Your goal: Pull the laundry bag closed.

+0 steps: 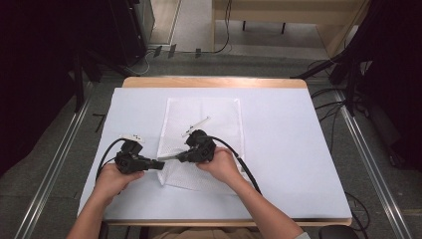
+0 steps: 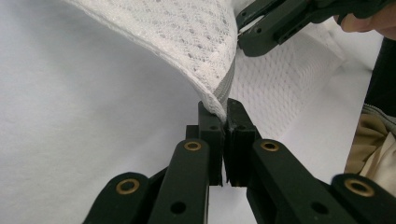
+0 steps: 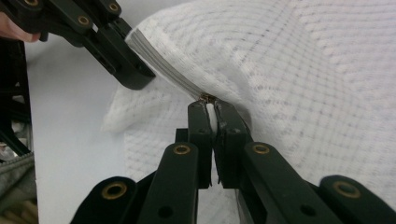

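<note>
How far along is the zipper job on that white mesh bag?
Done: both grips look set. The left gripper is shut on the mesh bag at its zipper edge; the right gripper is shut on the zipper pull. In hand: lifted left edge. Left: the zipper run; I can't tell how far it has travelled.

Even, diffuse overhead light falls on the white table cover (image 1: 278, 149) in the high view, giving soft, faint shadows and no glare, while the room's left and right edges sink into near black. In both gripper views the white mesh bag (image 2: 187, 32) is bright and slightly washed out, its weave soft with distance. The black jaws near the lens are blurred.
</note>
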Tool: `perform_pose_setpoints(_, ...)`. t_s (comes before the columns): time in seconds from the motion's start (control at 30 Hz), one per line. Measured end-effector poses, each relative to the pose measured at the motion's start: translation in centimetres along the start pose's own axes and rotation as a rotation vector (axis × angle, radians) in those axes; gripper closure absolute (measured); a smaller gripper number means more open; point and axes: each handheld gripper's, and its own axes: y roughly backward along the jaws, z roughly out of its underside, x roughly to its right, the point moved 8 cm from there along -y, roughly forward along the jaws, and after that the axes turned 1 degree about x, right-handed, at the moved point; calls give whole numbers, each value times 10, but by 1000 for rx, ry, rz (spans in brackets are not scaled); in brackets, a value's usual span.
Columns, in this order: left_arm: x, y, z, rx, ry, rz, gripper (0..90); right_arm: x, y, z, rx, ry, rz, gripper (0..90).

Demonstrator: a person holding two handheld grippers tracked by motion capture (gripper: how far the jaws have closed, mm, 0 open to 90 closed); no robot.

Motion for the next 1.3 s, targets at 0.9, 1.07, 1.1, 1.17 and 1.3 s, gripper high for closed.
perform_pose_setpoints(0.9,0,1,4,-4,5,13,880,12,14,14,-7,-42,-15,877)
perform_pose_setpoints(1.07,1,1,4,-13,-5,18,879,12,18,17,-9,-36,-15,877)
perform_pose_setpoints(1.1,1,1,4,-10,-5,16,879,11,19,18,-6,-37,-14,876)
perform_pose_setpoints(1.17,0,1,4,-4,-2,18,880,11,20,19,-3,-31,-7,877)
perform_pose_setpoints(1.3,0,2,5,-10,-5,15,880,13,21,21,-3,-34,-8,877)
